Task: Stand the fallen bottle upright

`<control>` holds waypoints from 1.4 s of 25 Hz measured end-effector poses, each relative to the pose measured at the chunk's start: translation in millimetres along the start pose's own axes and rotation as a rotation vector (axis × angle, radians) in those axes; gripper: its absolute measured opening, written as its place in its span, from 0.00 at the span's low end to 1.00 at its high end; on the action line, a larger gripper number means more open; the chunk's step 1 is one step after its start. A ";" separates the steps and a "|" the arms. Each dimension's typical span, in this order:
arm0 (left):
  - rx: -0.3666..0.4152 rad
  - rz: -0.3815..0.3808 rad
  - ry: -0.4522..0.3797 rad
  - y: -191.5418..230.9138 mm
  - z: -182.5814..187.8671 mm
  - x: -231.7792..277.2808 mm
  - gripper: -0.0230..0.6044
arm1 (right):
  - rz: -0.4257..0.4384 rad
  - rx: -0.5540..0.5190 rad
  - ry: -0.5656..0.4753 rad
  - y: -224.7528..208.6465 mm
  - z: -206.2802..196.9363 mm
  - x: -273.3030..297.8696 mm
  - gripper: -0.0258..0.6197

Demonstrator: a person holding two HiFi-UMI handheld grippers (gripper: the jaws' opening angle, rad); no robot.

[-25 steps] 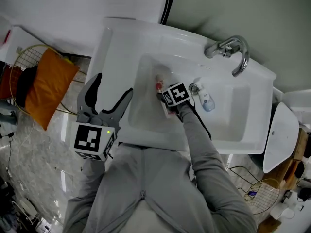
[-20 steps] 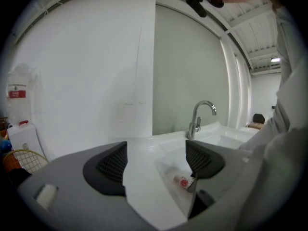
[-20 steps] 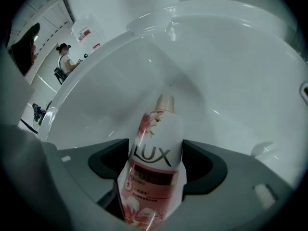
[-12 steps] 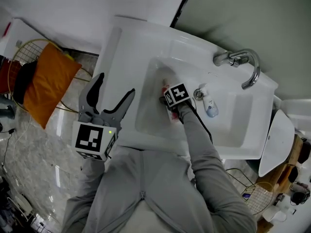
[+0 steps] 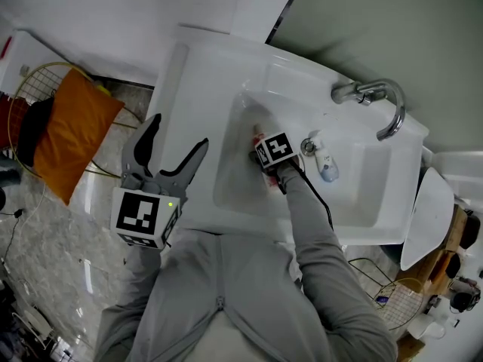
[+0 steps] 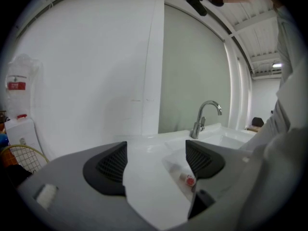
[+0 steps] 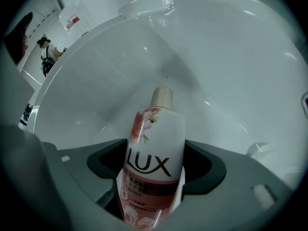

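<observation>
A pink and white Lux bottle [image 7: 155, 148] lies on its side in the white sink basin [image 5: 355, 194], cap pointing away from me. My right gripper [image 7: 156, 163] points steeply down over it. Its jaws have just been opening and stand wide on either side of the bottle's body, with thin gaps at the pads. In the head view the marker cube covers most of the bottle [image 5: 259, 136], and the right gripper [image 5: 267, 164] sits at the basin's left part. My left gripper [image 5: 176, 131] hangs open and empty over the counter left of the basin, also seen as the left gripper [image 6: 156, 162].
A chrome faucet [image 5: 377, 100] curves over the basin's far right. A small white and blue bottle [image 5: 323, 161] lies beside the drain [image 5: 308, 145]. An orange cloth [image 5: 72, 130] rests on a wire rack on the floor at left. A white fixture [image 5: 426, 210] stands at right.
The head view has shifted a little. My right gripper has stayed over the bottle in the basin, and the left gripper has barely moved.
</observation>
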State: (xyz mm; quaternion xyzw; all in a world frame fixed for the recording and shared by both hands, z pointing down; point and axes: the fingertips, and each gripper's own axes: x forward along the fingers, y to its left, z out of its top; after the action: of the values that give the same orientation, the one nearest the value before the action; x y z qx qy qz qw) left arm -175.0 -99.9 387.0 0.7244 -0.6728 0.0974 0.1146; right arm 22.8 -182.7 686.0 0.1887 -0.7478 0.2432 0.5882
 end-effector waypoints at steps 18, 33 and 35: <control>0.018 -0.063 -0.029 -1.1 9.8 -3.7 0.72 | 0.058 0.080 -0.205 9.2 9.8 -51.3 0.57; 0.033 -0.057 -0.063 7.4 19.0 -15.3 0.72 | -0.036 0.160 -0.567 -4.1 72.4 -132.4 0.56; 0.026 -0.048 -0.065 11.3 19.0 -18.2 0.72 | -0.048 0.168 -0.618 -9.1 85.7 -151.2 0.56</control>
State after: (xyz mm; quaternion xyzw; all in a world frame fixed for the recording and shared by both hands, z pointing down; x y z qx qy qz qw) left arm -187.9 -89.0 363.8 0.7446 -0.6572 0.0800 0.0854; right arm -3.8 -240.8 524.2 0.3190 -0.8637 0.2215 0.3213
